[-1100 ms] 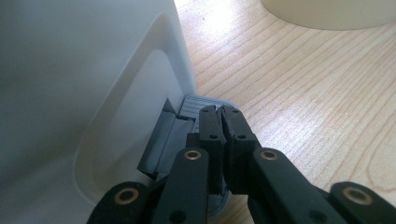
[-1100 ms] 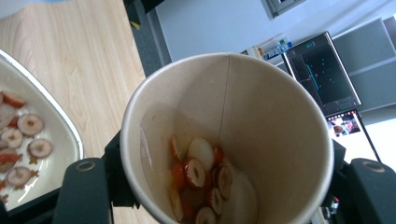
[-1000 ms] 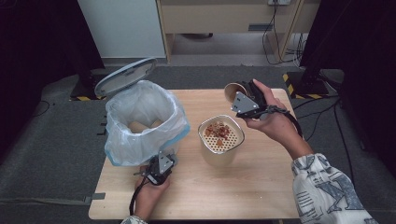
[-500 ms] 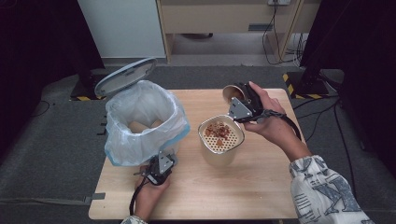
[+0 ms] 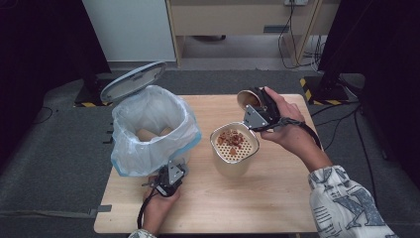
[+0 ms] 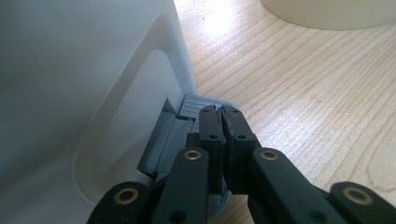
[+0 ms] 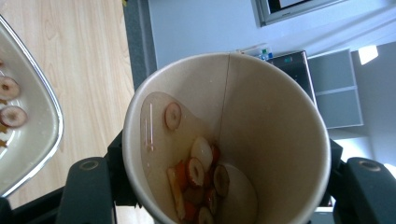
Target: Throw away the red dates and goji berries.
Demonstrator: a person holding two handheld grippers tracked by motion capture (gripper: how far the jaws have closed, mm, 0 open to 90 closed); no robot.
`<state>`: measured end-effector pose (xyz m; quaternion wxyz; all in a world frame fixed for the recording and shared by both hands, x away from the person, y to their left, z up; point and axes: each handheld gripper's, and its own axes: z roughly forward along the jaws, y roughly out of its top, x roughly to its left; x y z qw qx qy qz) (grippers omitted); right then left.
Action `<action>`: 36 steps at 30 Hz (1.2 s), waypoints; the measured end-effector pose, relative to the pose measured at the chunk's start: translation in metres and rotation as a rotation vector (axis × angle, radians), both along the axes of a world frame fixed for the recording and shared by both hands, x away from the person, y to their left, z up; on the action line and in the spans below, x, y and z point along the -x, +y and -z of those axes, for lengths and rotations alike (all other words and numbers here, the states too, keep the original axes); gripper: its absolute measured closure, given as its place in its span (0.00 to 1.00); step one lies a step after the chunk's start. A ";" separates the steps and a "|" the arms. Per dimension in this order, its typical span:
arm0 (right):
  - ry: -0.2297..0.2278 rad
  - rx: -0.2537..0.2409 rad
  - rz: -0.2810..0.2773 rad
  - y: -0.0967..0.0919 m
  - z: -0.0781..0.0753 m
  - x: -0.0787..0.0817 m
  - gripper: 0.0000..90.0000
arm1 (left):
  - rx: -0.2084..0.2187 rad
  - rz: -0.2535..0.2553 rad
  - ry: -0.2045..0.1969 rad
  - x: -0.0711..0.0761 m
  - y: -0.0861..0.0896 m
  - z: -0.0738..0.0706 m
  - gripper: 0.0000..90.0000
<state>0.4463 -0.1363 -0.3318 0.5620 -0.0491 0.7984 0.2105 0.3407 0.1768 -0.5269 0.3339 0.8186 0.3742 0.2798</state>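
Right tongs pinch a paper cup from both sides, held tipped on its side above the far right part of the counter, mouth turned toward the strainer. In the right gripper view the black jaws flank the cup left and right, pressing its wall; they have just been closing a little further on it. Inside the cup: a shallow pool of pale liquid running toward the rim, with sliced red-skinned rounds, orange bits and pale chunks gathered low in it. No print or label readable on the cup's inner wall – only the seam.

Just beside and below the cup stands a beige container with a metal-rimmed perforated strainer set in its top; brown and reddish pieces lie on the mesh. Its rim shows at the left edge of the right gripper view, with 2 slices on it.

Left tongs are pressed together, low at the near foot of a white pedal bin. In the left gripper view the joined tips rest on or at the bin's grey ribbed pedal – contact cannot be told for sure. The bin's lid stands raised at the far side; a clear liner with a blue edge folds over the rim, something tan lying inside.

No brand or writing legible anywhere.
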 end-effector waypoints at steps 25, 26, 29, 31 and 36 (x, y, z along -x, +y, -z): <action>-0.092 0.091 -0.007 0.001 -0.002 0.008 0.37 | 0.001 0.000 0.001 0.000 0.000 0.000 0.96; -0.095 0.092 -0.006 0.001 -0.002 0.008 0.37 | 0.001 -0.001 0.000 0.000 0.000 0.000 0.96; -0.099 0.095 -0.004 0.001 -0.002 0.008 0.37 | 0.001 -0.001 0.001 0.000 0.000 0.000 0.96; -0.102 0.098 -0.005 0.001 -0.003 0.008 0.37 | 0.001 0.000 0.001 0.000 0.000 0.000 0.96; -0.124 0.123 -0.007 0.002 -0.003 0.009 0.37 | 0.001 -0.001 0.001 0.000 0.000 0.000 0.96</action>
